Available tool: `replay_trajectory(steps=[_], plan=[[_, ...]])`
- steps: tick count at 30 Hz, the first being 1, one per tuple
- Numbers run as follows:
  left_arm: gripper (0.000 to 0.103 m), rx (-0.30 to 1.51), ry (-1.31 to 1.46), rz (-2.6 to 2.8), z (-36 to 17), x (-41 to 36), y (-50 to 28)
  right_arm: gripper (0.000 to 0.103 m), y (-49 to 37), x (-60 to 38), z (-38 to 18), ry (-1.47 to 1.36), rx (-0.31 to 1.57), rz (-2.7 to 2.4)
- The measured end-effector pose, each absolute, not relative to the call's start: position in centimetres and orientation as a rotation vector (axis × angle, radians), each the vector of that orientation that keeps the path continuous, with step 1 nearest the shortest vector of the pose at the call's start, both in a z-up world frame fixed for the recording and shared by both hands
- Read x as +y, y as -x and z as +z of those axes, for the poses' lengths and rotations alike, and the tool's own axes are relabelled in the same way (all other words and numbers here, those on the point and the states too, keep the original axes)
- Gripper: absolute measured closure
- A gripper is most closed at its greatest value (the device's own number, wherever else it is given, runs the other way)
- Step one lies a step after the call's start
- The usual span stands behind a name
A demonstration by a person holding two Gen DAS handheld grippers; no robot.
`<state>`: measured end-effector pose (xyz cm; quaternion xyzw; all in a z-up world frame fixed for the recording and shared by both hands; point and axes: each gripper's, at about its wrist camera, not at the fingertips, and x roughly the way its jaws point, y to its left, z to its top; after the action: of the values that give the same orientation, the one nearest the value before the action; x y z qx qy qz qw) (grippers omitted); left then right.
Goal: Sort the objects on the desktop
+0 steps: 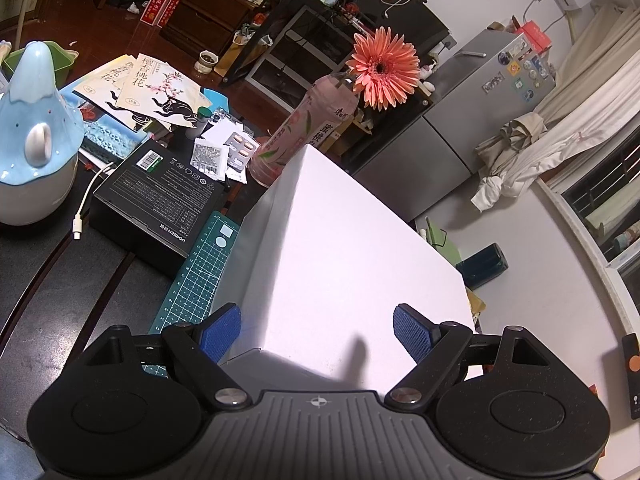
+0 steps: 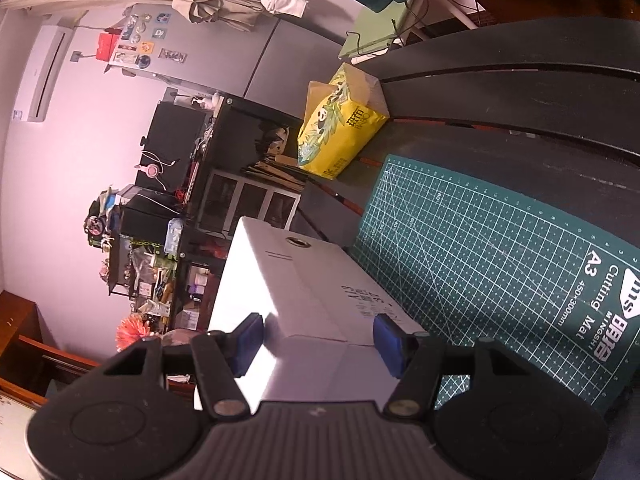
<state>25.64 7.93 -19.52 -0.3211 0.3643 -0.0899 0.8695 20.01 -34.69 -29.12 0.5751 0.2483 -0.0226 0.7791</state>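
Observation:
A large white carton (image 1: 352,248) lies on the green cutting mat (image 1: 200,276) on the dark desk. My left gripper (image 1: 316,334) hovers over the carton's near corner. Its blue pads (image 1: 220,334) stand wide apart with neither pressing on it, so it is open. In the right wrist view, which is rolled sideways, the same white carton (image 2: 304,280) shows a small round hole and printed text. My right gripper (image 2: 320,344) is shut on the carton's near end, with a blue pad against each side. The cutting mat (image 2: 500,280) lies beside it.
Left of the carton sit a black product box (image 1: 156,200), a white cable (image 1: 86,200), a blue-and-white ceramic pot (image 1: 32,140), pill blisters (image 1: 240,148) and booklets (image 1: 160,92). A pink bottle (image 1: 296,132) holding a gerbera (image 1: 382,68) stands behind. A yellow tissue pack (image 2: 340,128) lies at the desk edge.

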Motion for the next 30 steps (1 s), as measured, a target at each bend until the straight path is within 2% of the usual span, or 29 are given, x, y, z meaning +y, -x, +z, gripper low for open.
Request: replay_trajectory(steps=[9,12,30], plan=[[0.020,0.769,0.663,-0.184,-19.59,7.83,-25.75,0.041,-20.05,-34.64,-29.33,-1.227,0.548,-0.058],[0.020,0.771,0.661,-0.182,-19.60,7.78,-25.75,0.037,-20.15,-34.65,-29.36,-1.207,0.555,-0.065],[0.020,0.785,0.655,-0.177,-19.66,7.70,-25.76,0.036,-20.24,-34.41,-28.95,-1.137,0.566,-0.078]])
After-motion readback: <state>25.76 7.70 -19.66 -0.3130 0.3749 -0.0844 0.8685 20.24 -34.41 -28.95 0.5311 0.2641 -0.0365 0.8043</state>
